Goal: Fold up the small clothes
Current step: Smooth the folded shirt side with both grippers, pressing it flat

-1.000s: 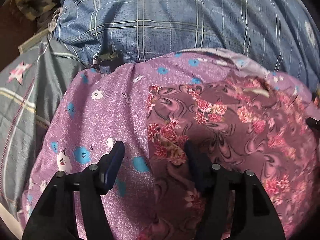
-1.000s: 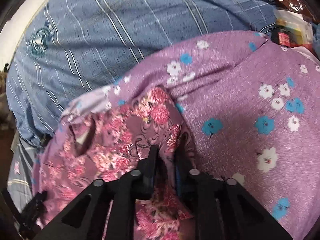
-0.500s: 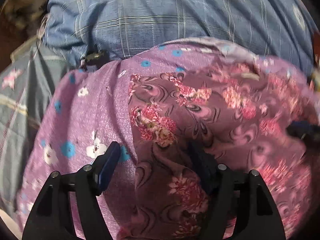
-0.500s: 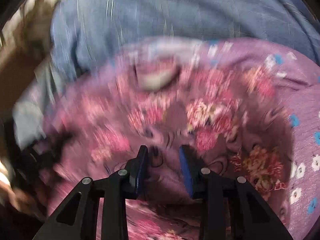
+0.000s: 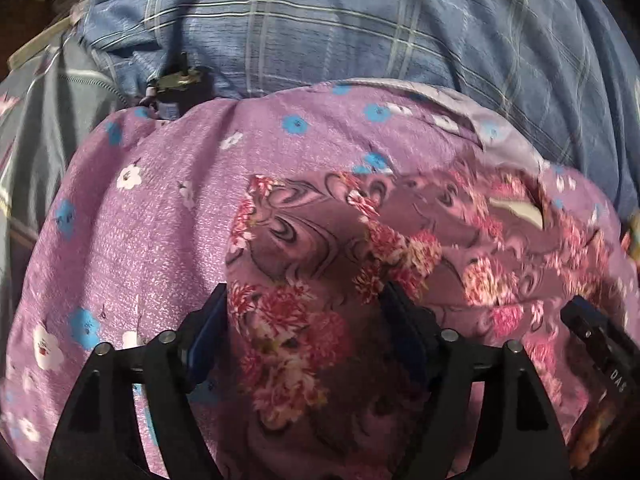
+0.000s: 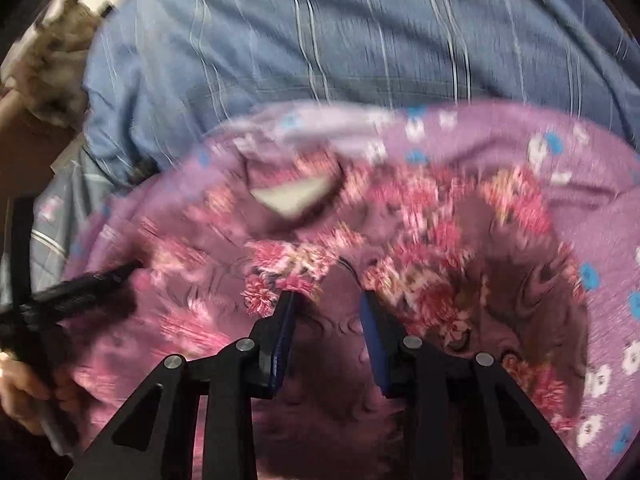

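Left wrist view: the left tongs (image 5: pixel 306 320) have just been spreading, the floral garment (image 5: pixel 320 248) bunched loose between them on the purple bedsheet (image 5: pixel 152 220); right of them, a black part reads "DAS" (image 5: pixel 618 376)

Right wrist view: the right tongs (image 6: pixel 326 312) stand part-spread over the garment, not pinching it

- A lilac sheet (image 5: pixel 152 240) printed with small blue and white flowers covers the near part of the bed.
- A blue checked blanket (image 5: pixel 320 32) with pale lines lies bunched beyond it, touching its far edge.
- A grey striped cloth (image 5: pixel 44 120) sits at the left, beside both.
- A small dark gadget (image 5: pixel 176 88) rests where the blanket meets the sheet.
- A mottled brown-grey cloth (image 6: pixel 52 76) lies at the far left corner, blurred.
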Demonstrator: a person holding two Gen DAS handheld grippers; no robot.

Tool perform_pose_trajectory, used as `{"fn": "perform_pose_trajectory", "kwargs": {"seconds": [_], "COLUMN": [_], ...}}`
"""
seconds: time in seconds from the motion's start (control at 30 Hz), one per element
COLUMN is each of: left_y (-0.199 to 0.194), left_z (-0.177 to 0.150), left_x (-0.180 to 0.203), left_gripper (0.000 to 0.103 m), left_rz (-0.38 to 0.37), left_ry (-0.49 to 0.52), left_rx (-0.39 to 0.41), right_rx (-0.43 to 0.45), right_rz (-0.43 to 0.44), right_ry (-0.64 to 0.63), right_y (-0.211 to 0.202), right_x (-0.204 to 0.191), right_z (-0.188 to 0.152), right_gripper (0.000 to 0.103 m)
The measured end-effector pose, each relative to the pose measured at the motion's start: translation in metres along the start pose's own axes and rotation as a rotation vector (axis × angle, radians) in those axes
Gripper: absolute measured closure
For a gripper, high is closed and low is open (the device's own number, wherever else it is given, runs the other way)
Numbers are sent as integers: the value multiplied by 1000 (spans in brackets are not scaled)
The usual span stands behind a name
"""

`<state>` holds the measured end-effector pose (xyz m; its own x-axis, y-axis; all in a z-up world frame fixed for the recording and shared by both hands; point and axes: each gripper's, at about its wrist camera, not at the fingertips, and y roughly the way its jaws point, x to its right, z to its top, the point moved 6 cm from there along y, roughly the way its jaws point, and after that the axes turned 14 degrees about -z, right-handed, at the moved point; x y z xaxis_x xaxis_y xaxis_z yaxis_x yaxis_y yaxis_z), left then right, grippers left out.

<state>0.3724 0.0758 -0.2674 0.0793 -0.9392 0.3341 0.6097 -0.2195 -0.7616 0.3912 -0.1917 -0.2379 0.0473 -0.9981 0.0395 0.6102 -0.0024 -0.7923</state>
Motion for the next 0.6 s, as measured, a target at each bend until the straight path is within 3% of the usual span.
{"fn": "perform_pose_trajectory", "kwargs": {"seconds": [0.07,0.23,0.37,0.43,0.5,0.6], "left_y": [-5,-38,-31,-18,-14,-11], "left_z": [2,-4,-20,-27,-26,-31], "left_x": [0,3,3,5,5,-7], "left_gripper": [25,25,24,18,12,0], "left_rz": [-16,-10,89,117,118,103], "left_ry": [-9,10,71,109,113,28], "left_rx": [-4,103,76,48,47,30], "right_rx": [-19,59,30,-66,-9,-21], "right_rz": [18,122,178,135,98,113], "right_ry": [4,4,-99,-156,-197,-175], "right_y": [-5,-37,-43,-24,-29,-34], "right_x": [-2,-13,-47,-60,-65,-64], "right_z": [3,4,-17,-34,-37,-32], "right_gripper": [66,66,66,67,67,67]}}
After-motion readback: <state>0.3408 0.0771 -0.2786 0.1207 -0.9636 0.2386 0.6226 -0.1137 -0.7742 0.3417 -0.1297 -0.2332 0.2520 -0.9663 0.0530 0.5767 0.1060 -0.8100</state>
